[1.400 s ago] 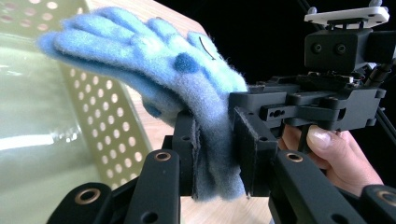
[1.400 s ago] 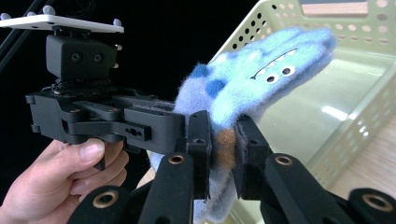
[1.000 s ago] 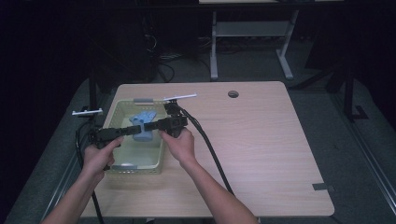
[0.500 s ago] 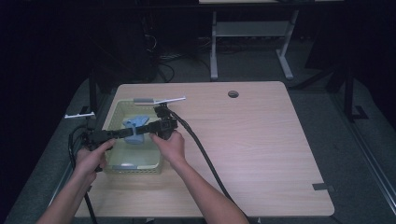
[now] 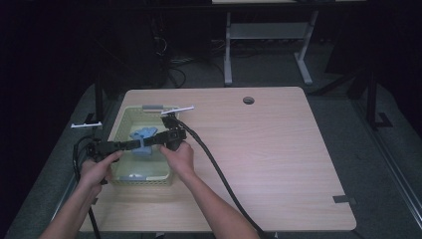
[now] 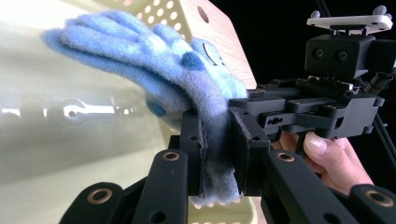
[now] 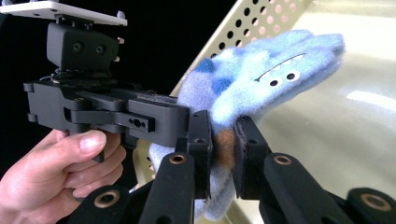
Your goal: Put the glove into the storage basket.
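Dark room, wooden table (image 5: 278, 149): both grippers, left (image 6: 217, 154) and right (image 7: 223, 154), clamp the glove (image 5: 143, 137); lower it evenly into the basket (image 5: 149, 178), centre-left.

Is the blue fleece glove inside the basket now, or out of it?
Inside. The blue glove hangs within the basket walls, pinched by both the left gripper and right gripper.

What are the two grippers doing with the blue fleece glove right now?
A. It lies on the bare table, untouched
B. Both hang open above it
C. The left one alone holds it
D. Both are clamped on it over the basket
D: the left gripper and the right gripper each pinch the blue fleece glove between their pads, above the pale basket.
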